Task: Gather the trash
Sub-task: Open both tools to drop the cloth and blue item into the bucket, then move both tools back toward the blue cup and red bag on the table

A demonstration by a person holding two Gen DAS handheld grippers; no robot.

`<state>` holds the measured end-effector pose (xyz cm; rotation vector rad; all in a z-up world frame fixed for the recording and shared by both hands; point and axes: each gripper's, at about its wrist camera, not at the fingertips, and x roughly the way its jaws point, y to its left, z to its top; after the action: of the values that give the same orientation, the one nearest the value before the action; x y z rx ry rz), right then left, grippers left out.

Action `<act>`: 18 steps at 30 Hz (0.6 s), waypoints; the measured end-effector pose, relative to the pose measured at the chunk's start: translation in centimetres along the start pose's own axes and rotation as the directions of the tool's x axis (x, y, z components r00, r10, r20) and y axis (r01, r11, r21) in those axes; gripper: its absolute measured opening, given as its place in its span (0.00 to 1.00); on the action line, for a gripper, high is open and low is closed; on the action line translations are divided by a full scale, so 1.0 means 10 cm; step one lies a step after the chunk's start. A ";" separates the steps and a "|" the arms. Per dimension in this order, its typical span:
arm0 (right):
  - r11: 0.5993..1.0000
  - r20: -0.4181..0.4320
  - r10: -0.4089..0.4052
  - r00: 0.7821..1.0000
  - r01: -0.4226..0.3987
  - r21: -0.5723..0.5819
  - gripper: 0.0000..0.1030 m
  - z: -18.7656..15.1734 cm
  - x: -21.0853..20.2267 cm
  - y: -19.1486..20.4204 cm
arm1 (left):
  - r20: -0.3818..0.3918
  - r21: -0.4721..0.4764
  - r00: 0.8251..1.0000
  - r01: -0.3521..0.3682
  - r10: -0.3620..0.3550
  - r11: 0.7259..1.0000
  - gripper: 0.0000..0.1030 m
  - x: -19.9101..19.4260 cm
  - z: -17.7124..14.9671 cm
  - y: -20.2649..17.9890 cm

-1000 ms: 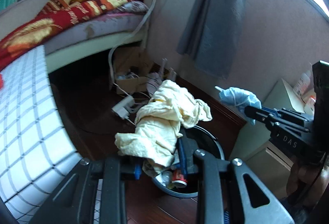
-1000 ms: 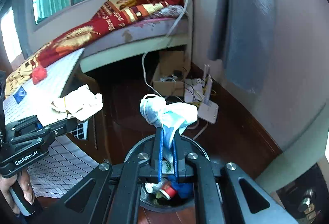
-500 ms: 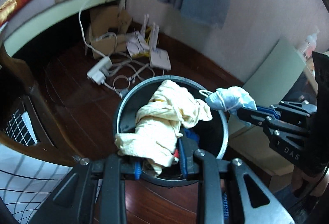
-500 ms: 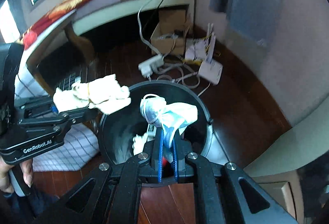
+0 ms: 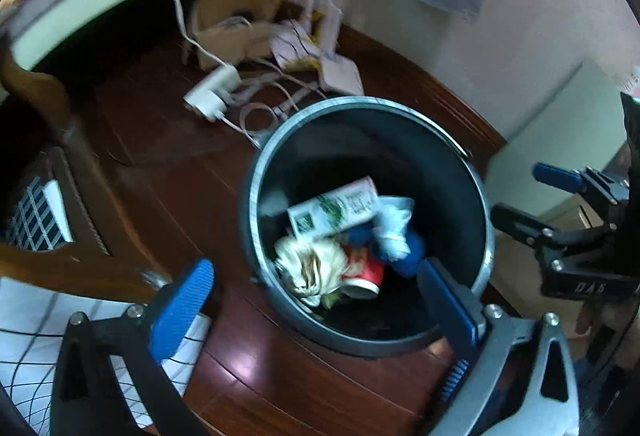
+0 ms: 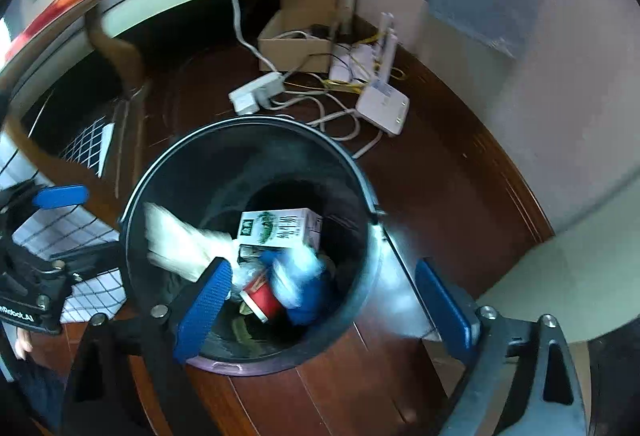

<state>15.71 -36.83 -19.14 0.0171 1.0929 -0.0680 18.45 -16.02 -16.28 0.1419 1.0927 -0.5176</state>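
Observation:
A dark round bin point(image 5: 360, 104) stands on the wooden floor, seen from above in both wrist views. Inside lie a green-and-white carton point(image 5: 336, 206), a red cup point(image 5: 364, 272), a cream crumpled cloth point(image 5: 312, 268) and a blue-white face mask point(image 5: 394, 232). My left gripper point(image 5: 316, 302) hovers over the bin's near rim, its jaws opening wide with nothing between them. My right gripper point(image 6: 324, 296) is over the bin point(image 6: 248, 122) too, jaws opening and empty. Below it the blurred cloth point(image 6: 176, 240) and mask point(image 6: 296, 272) drop beside the carton point(image 6: 280, 230).
Behind the bin lie a white power strip point(image 6: 256, 92), a router point(image 6: 382, 108), tangled cables and a cardboard box point(image 6: 296, 40). A bed frame and dark wooden furniture stand at the left, a pale green cabinet point(image 5: 552, 140) at the right, and a grey curtain hangs on the wall.
Both grippers sank toward the bin and tilted down. Each went from shut to wide open: the cream cloth left the left gripper, the mask left the right, and both fell into the bin.

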 end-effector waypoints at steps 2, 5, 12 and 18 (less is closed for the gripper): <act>1.000 -0.004 -0.019 1.000 0.019 0.010 1.00 0.01 -0.01 -0.01 | 0.022 -0.014 0.999 -0.023 0.023 1.000 1.00 -0.06 0.00 0.03; 0.999 0.004 -0.044 0.999 0.044 -0.013 1.00 0.00 -0.04 0.04 | 0.048 -0.004 0.998 -0.033 0.033 0.999 1.00 -0.16 -0.01 0.01; 0.999 0.035 -0.048 0.998 0.049 -0.024 1.00 0.01 -0.18 0.09 | 0.099 0.012 0.994 -0.048 0.047 0.999 1.00 -0.36 0.05 0.00; 0.999 0.104 -0.045 0.994 0.046 -0.002 1.00 0.09 -0.49 0.11 | 0.177 -0.012 0.982 -0.071 0.072 0.997 1.00 -0.70 0.08 0.00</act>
<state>14.32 -35.52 -14.37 -0.0153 0.9894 -0.1064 16.67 -13.98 -9.83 0.1266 0.9115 -0.4536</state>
